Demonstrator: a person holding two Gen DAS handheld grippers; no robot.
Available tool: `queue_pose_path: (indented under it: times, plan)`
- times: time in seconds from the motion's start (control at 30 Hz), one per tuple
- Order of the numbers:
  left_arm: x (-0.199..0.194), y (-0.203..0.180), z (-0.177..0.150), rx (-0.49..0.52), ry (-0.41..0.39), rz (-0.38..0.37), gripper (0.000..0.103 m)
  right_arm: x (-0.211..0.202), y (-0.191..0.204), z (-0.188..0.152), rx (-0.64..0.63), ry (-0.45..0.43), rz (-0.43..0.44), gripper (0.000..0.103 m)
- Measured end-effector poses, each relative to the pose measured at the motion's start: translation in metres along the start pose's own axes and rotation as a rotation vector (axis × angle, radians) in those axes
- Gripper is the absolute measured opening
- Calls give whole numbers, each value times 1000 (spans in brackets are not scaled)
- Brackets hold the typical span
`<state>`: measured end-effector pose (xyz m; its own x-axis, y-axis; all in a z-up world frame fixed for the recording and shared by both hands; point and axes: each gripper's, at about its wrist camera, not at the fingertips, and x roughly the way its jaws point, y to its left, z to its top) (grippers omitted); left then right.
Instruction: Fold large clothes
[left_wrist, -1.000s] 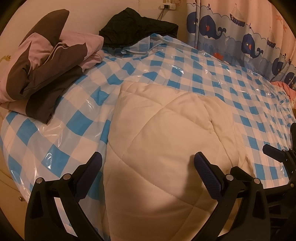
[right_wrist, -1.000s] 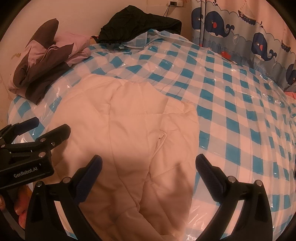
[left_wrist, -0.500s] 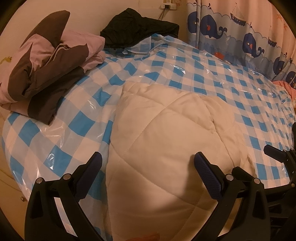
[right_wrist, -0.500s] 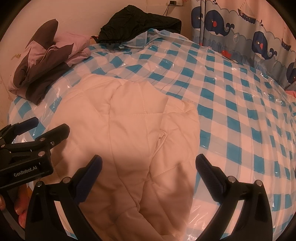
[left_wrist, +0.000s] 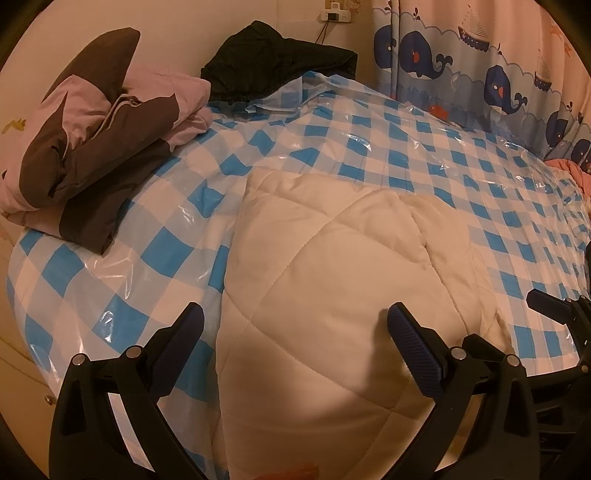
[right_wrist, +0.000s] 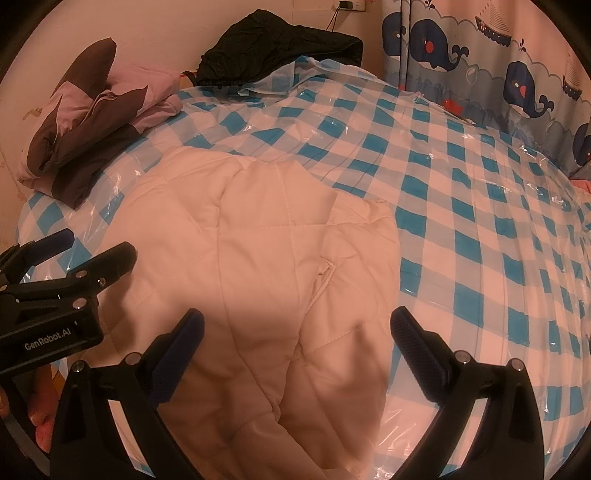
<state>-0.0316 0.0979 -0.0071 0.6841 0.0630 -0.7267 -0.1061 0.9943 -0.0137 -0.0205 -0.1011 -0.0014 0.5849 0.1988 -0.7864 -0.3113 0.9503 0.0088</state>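
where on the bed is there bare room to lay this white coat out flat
Bare checked sheet lies open between the white quilted coat and the whale curtain. Crowded: the far left corner holds the pink and brown garment, and the black garment sits by the wall.

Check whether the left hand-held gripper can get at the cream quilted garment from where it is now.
Probably yes: the left hand-held gripper is open right above the cream quilted garment, with nothing between them.

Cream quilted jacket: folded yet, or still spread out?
Folded, roughly. The cream quilted jacket lies in a compact bundle on the checked sheet, one layer lapped over another, no sleeves spread out.
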Motion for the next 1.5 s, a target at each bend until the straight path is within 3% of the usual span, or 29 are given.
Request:
queue_pose_path:
  times: [1.3,1.5]
  plan:
    - [-9,-8,8,20,-34,17,96,-1,-5,1,-1,2,6,97]
    - [-12,-9,6,29,-40,-26,96,-1,-5,0,3,3,7,97]
